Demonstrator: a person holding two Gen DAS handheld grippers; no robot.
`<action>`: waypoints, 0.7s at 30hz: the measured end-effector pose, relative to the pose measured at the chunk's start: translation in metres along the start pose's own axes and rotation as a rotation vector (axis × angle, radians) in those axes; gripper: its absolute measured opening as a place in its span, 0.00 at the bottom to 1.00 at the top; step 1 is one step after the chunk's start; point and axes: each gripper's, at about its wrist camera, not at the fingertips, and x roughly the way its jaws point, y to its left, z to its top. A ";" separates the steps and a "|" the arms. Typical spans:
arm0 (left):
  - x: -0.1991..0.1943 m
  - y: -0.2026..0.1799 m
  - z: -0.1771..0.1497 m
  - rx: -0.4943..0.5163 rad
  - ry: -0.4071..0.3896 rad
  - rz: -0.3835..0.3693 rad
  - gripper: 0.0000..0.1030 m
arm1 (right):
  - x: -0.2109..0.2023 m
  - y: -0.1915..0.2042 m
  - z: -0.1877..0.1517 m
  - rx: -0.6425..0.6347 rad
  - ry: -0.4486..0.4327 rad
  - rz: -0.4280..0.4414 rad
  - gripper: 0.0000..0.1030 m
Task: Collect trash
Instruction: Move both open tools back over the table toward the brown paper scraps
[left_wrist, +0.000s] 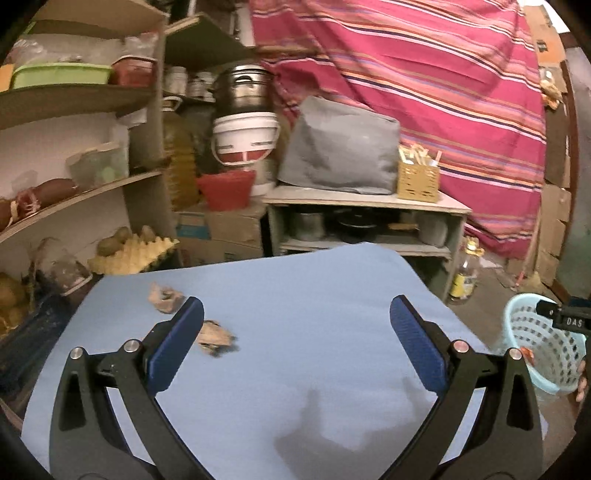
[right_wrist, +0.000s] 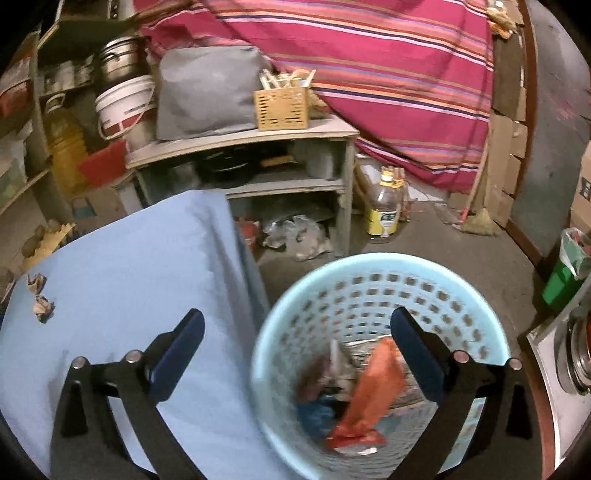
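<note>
Right gripper hangs over the basket, jaws spread wide, nothing between the pads. No earlier view to compare, so just that: released and empty. In the basket below it: an orange wrapper and other scraps (blurred, can't sort them).

Left gripper also wide open and empty, above the blue tabletop. Two crumpled paper wads remain: near wad just ahead of the left finger, partly hidden behind it; far wad further ahead and to the left of that finger. They lie near each other, not touching. From the left gripper the basket sits off to the right, past the tabletop edge, on the floor.

Step, as I judge it: drop-off done on the right side, next pick falls to the left. Next move calls for swinging the left gripper left and down to straddle the near wad, then closing. Paper is light and may slide on the cloth.
</note>
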 end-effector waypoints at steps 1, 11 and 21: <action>0.002 0.007 0.000 -0.003 0.003 0.009 0.95 | 0.001 0.006 0.000 -0.002 0.004 0.006 0.95; 0.045 0.068 -0.013 -0.043 0.108 0.051 0.95 | 0.019 0.098 0.002 -0.085 0.001 0.020 0.96; 0.065 0.128 -0.013 -0.065 0.104 0.164 0.95 | 0.033 0.193 -0.003 -0.218 0.007 0.050 0.95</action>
